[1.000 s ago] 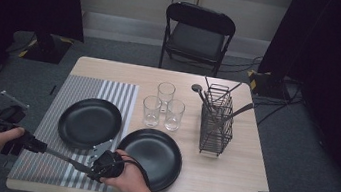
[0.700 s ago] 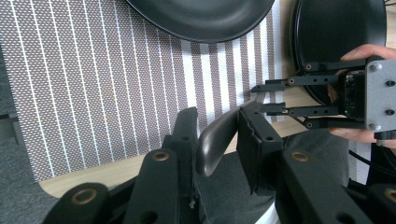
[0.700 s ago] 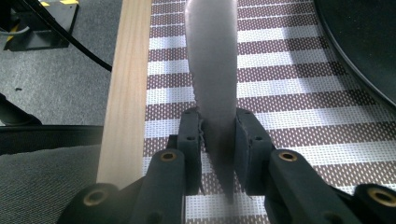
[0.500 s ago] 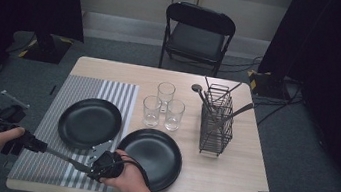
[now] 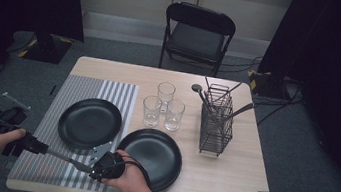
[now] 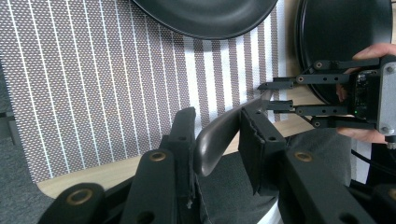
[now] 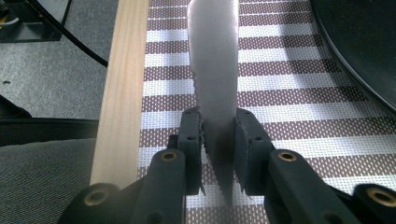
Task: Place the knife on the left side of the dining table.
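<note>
Knife (image 5: 61, 155) spans between both grippers over the striped placemat (image 5: 83, 94) at the table's near left corner. Left hand-held gripper (image 6: 217, 140) clamps the black handle; right hand-held gripper (image 7: 218, 140) pinches the serrated blade (tip end). Two black plates (image 5: 90, 122) lie just beyond, toward the table's middle.

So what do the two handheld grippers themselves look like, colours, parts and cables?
Both are black. The right gripper has thin linked bars with round pivots, a grey body plate and a small green light. The left gripper trails a black cable. Its fingers carry flat black pads. The forearms are bare, no sleeves visible.
</note>
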Demonstrator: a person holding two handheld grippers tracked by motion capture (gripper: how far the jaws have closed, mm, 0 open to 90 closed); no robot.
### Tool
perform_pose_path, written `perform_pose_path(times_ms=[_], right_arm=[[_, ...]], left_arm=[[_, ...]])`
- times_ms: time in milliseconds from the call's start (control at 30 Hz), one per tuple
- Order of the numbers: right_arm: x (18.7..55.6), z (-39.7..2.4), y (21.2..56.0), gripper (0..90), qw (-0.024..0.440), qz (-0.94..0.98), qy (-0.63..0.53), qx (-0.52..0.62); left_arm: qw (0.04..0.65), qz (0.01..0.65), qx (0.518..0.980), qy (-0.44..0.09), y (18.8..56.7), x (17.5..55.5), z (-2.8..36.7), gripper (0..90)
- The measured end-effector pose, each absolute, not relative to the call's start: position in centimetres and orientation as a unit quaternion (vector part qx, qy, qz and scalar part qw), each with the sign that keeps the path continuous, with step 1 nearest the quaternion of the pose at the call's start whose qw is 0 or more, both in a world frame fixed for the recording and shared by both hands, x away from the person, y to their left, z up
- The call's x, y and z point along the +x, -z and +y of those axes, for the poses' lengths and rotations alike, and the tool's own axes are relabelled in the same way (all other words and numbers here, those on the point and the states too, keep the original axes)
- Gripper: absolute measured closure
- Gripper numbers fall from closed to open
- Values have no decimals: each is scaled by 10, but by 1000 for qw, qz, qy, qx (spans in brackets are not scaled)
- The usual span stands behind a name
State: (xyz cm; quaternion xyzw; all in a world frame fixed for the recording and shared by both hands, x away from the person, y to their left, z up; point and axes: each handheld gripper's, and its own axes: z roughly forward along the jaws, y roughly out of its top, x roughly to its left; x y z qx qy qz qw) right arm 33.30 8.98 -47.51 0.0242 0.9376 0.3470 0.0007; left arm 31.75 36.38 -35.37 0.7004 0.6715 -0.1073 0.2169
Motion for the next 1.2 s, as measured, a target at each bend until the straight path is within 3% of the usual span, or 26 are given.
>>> perform_pose_path(times_ms=[1200], right_arm=[[333,87,476,749,7,939,-345,15]], left_arm=[[200,678,699,109,369,317,368,613]])
